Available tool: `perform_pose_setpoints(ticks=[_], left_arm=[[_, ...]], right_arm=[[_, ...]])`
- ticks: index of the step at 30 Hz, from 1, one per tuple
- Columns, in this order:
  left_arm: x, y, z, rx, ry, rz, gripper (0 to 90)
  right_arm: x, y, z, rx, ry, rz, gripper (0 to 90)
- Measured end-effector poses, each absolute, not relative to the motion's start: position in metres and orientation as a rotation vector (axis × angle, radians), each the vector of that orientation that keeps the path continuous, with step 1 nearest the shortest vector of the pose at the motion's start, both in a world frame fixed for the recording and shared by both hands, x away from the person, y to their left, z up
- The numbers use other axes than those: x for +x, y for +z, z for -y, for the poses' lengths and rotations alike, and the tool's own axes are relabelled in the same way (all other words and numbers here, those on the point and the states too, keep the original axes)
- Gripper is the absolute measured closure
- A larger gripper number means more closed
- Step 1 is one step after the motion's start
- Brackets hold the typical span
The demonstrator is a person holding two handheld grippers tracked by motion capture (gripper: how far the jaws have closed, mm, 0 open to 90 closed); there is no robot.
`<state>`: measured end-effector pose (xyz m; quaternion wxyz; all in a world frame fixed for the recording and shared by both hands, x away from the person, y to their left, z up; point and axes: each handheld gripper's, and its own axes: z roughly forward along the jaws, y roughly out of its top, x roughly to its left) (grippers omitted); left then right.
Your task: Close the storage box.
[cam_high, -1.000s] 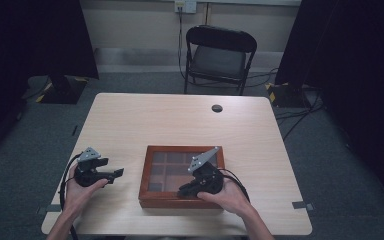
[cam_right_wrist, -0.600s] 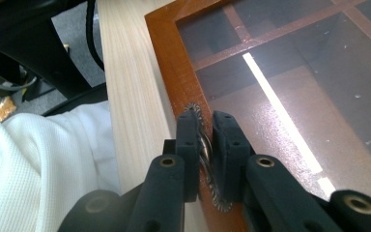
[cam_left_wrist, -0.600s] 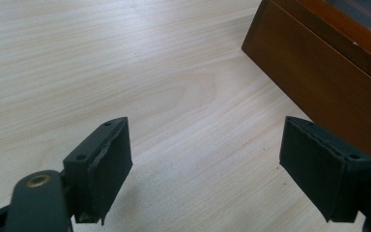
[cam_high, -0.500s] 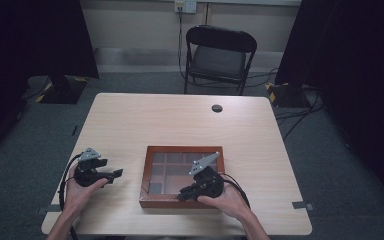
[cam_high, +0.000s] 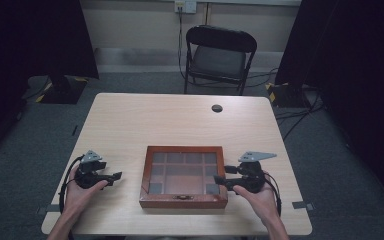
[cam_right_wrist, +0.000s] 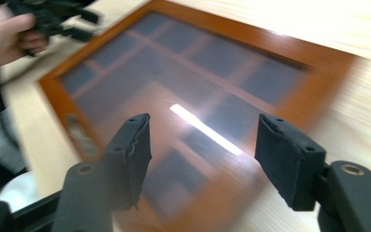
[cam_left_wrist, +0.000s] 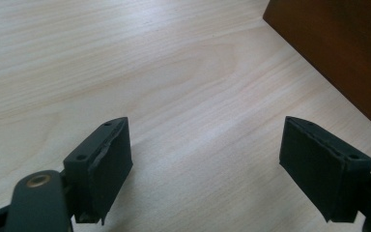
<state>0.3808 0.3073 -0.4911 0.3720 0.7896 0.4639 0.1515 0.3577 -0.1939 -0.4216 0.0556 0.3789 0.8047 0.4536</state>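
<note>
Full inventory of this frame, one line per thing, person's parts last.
table: 1, light wood, centre of the high view
wooden box: 1, red-brown frame, lid closed over compartments, near edge of table between the grippers
small round object: 1, black, far side of table, right of centre
folding chair: 1, black, on the floor beyond the table
left hand: 1, near-left of table
right hand: 1, near-right of table
left gripper: 1, black, jaws open, left of the box
right gripper: 1, black, jaws open, at the box's right edge

Motion blur smears the wooden box (cam_right_wrist: 193,96) through the frame's middle; its compartments' contents (cam_high: 184,172) are too small to tell.
</note>
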Motion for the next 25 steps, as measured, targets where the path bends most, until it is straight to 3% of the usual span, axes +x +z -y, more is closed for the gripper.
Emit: perform_pose_setpoints(ticks=[11, 14, 20, 23, 25], left_arm=[[0.381, -0.496, -0.303, 2.060, 0.423, -1.192, 18.5], [0.382, -0.498, -0.300, 2.065, 0.468, -1.186, 17.5], [0.383, -0.500, -0.297, 2.074, 0.505, -1.178, 14.9], [0.383, -0.502, -0.297, 2.067, 0.524, -1.173, 13.7], [0.383, -0.502, -0.297, 2.064, 0.524, -1.175, 13.5]], right_arm=[[0.358, -0.456, 0.248, 1.422, 1.049, -2.174, 18.1], [0.363, -0.472, 0.255, 1.497, 0.910, -2.098, 17.1], [0.367, -0.490, 0.255, 1.541, 0.770, -2.094, 14.6], [0.364, -0.497, 0.252, 1.553, 0.805, -2.011, 5.1], [0.363, -0.500, 0.253, 1.556, 0.820, -1.995, 3.4]])
